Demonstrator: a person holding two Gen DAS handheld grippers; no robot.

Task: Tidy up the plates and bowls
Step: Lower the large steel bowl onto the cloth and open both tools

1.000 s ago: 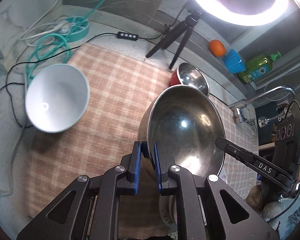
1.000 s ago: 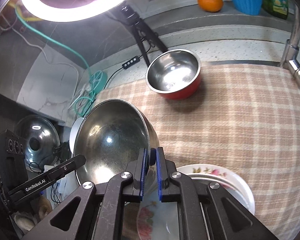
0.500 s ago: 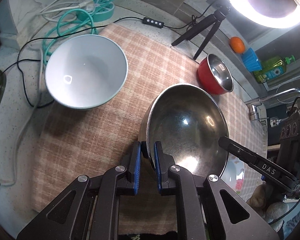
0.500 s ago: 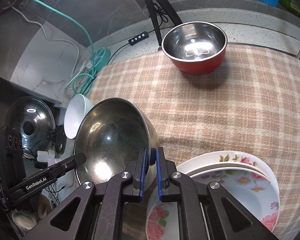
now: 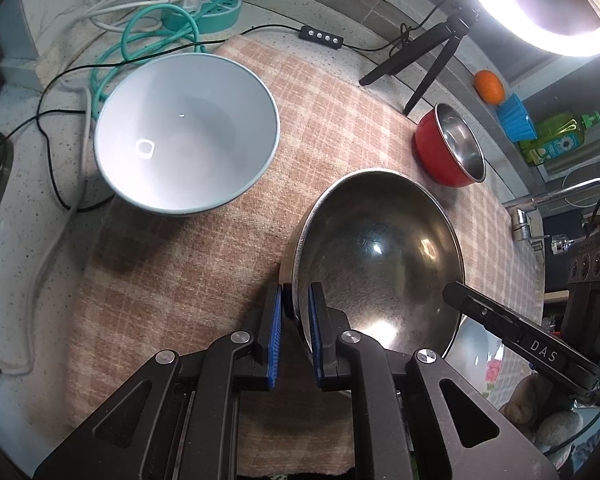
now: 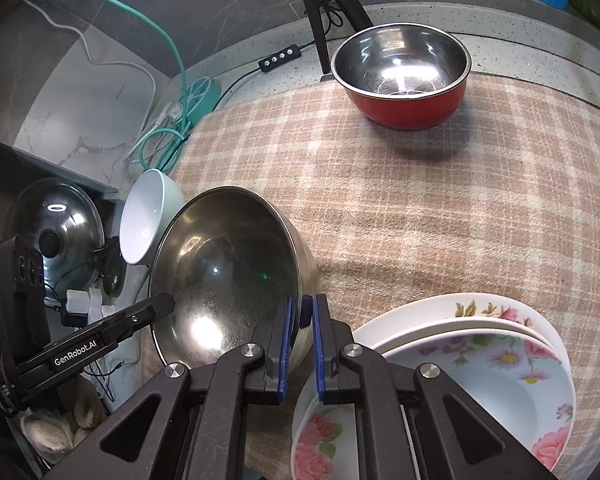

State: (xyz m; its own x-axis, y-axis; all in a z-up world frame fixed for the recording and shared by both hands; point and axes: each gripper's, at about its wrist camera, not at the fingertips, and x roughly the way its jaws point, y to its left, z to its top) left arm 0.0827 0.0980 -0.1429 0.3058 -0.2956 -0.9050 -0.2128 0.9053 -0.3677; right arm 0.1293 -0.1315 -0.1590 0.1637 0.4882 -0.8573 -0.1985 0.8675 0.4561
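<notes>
A large steel bowl [image 5: 380, 256] [image 6: 224, 272] is held between both grippers, above the checked cloth. My left gripper [image 5: 294, 304] is shut on its near-left rim. My right gripper [image 6: 301, 312] is shut on its right rim. A white bowl [image 5: 186, 132] [image 6: 144, 216] sits upright to the left on the cloth's edge. A red bowl with a steel inside [image 5: 450, 148] [image 6: 402, 72] stands at the back. A stack of flowered plates [image 6: 480, 356] lies at the front right, partly under my right gripper.
The checked cloth [image 6: 420, 208] covers the counter. A ring light on a black tripod [image 5: 428, 60] stands behind it. Teal cable and a power strip [image 5: 204, 4] lie at the back left. A tap [image 5: 548, 204] is at the right. A pot lid [image 6: 52, 232] lies left.
Both grippers have carried the steel bowl left and nearer to the white bowl, which now looks larger and closer. The plates show more fully on the right.
</notes>
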